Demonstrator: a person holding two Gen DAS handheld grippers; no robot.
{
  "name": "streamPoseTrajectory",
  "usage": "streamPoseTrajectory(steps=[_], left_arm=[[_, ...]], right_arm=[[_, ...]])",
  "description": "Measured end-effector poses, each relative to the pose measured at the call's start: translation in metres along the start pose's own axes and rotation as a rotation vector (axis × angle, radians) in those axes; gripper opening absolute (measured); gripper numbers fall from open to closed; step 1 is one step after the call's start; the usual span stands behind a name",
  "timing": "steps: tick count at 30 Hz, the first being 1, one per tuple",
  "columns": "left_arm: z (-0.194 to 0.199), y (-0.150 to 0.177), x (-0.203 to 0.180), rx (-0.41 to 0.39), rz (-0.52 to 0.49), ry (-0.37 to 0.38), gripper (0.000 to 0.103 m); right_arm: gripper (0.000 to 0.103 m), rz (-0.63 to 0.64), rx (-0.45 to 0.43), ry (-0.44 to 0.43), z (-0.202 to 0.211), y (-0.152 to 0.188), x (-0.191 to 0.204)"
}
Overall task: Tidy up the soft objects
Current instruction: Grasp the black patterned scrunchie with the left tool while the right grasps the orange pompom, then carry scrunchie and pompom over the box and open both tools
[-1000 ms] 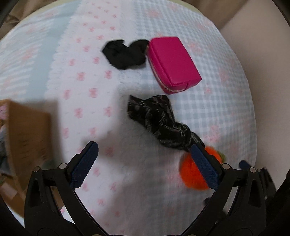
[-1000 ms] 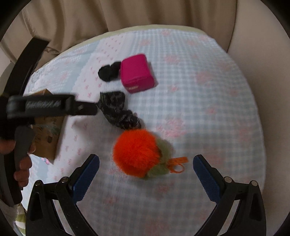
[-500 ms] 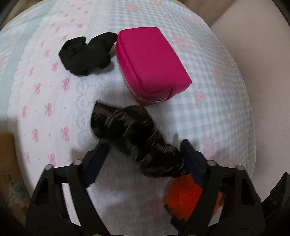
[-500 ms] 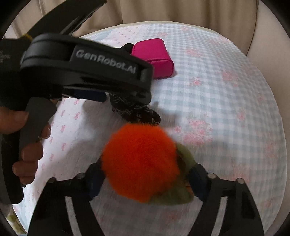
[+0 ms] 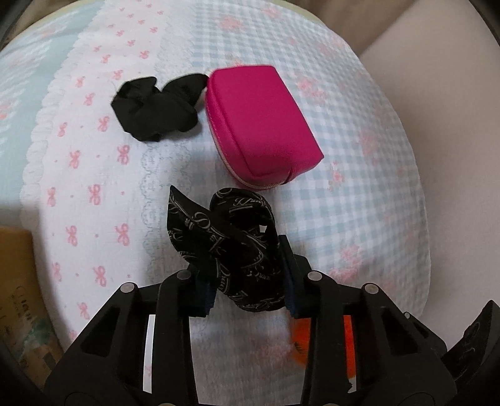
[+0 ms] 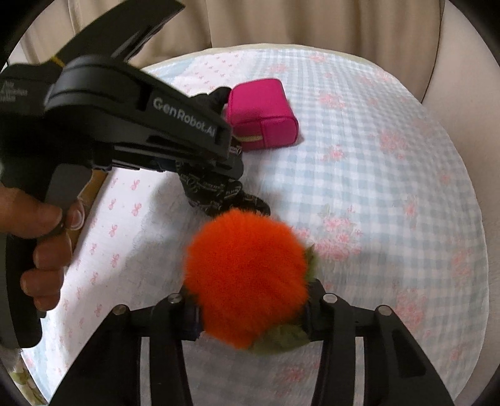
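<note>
My left gripper [image 5: 247, 281] points down at a black scarf-like cloth with pale lettering [image 5: 225, 231]. Its jaws are closing, and both pads press on the cloth's bunched lower end. The right gripper [image 6: 250, 312] is shut on a fluffy orange pompom [image 6: 247, 274] with green leaves. A sliver of that pompom [image 5: 300, 340] shows behind the left fingers. Beyond the cloth lie a bright pink zip pouch [image 5: 259, 125] and, touching its far left corner, a plain black scrunchie [image 5: 156, 109]. In the right wrist view a hand [image 6: 40, 243] holds the left gripper's handle over the patterned cloth [image 6: 215, 193].
Everything rests on a round surface under a pale blue check and pink-bow cover [image 5: 359, 187]. A cardboard box [image 5: 15, 296] stands at its left edge. Beige curtain folds [image 6: 281, 25] hang behind, and a beige wall or cushion [image 5: 453, 109] rises on the right.
Both grippers came down and closed from wide open: the left onto the patterned cloth, the right onto the orange pompom. The left gripper moved forward towards the pink pouch.
</note>
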State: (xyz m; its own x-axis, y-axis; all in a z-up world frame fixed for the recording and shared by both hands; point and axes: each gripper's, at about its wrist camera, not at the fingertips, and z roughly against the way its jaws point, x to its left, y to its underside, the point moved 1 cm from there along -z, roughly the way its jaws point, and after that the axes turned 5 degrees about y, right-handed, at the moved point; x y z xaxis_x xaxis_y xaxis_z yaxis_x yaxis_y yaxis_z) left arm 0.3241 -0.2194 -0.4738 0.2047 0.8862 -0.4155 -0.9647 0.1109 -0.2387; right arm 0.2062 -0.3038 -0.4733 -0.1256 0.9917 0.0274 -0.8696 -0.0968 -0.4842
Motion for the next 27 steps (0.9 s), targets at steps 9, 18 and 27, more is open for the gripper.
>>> streamPoseTrajectory(steps=[9, 18, 27], left_arm=[[0.048, -0.002, -0.003, -0.065, 0.003, -0.007, 0.03], [0.135, -0.001, -0.023, -0.173, -0.006, -0.013, 0.03], [0.241, 0.008, -0.038, -0.315, -0.021, -0.024, 0.03]], right_arm=[[0.042, -0.026, -0.04, 0.008, 0.03, -0.012, -0.002], [0.042, -0.024, -0.133, 0.028, 0.102, -0.035, 0.005], [0.042, 0.004, -0.244, 0.036, 0.193, -0.068, 0.023]])
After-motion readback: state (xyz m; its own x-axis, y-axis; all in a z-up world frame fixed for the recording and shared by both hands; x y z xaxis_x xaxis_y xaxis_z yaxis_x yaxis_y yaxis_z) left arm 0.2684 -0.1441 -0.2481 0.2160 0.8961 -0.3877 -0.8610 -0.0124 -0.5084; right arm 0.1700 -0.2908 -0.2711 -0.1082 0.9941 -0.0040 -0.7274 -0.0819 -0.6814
